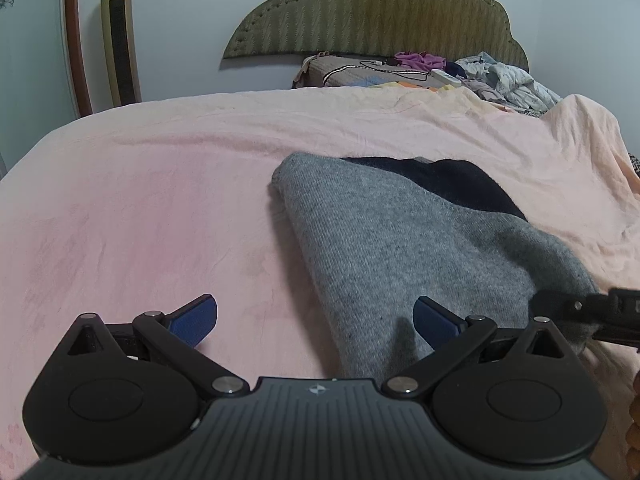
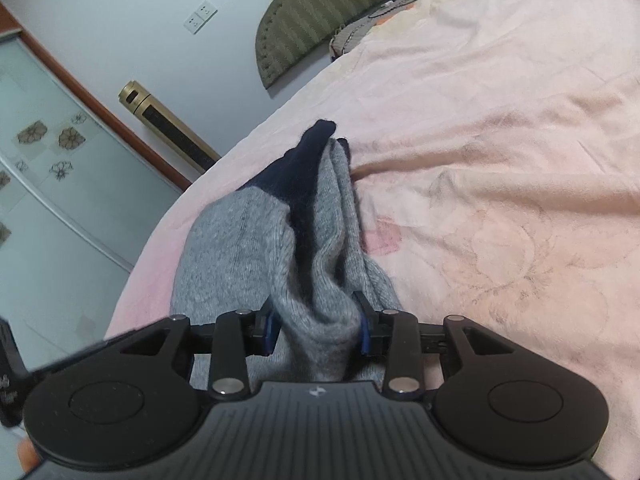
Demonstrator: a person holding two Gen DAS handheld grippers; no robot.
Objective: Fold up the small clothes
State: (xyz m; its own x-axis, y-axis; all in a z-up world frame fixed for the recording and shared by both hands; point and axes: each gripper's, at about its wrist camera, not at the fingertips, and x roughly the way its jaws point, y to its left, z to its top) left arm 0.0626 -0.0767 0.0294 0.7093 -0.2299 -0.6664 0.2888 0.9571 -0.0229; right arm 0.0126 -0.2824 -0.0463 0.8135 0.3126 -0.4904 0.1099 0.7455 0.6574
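My left gripper (image 1: 316,320), low in the left wrist view, stands wide open with nothing between its blue ribbed pads (image 1: 196,320). One pad hangs over bare sheet and the other over the near edge of the sock (image 1: 384,240).

My right gripper (image 2: 316,324), at the bottom centre of the right wrist view, is partly open. Its jaws flank a bunched fold of the sock (image 2: 316,264), and the pads (image 2: 363,334) lie against the knit on both sides. I cannot tell whether they still press on it.

The sock is thick grey ribbed knit, slightly fuzzy, with a dark navy end (image 2: 308,172). In the right wrist view its long axis runs from the jaws up toward the frame centre, with the navy end pointing away from the gripper. The cloth is creased lengthwise into soft ridges. In the left wrist view it reads as a broad, flattened wedge. That wedge lies diagonally from the centre to the lower right, with its navy part (image 1: 452,184) at the far side.

The sock lies on a pink bed sheet (image 1: 140,208), which is soft and wrinkled and carries a faint floral print. Beyond it, at the upper middle of the left wrist view, is a padded olive headboard (image 1: 380,12) with a scalloped outline. A heap of crumpled clothes (image 1: 500,76) lies at the upper right. A tall gold tower fan (image 1: 120,36) stands at the upper left.
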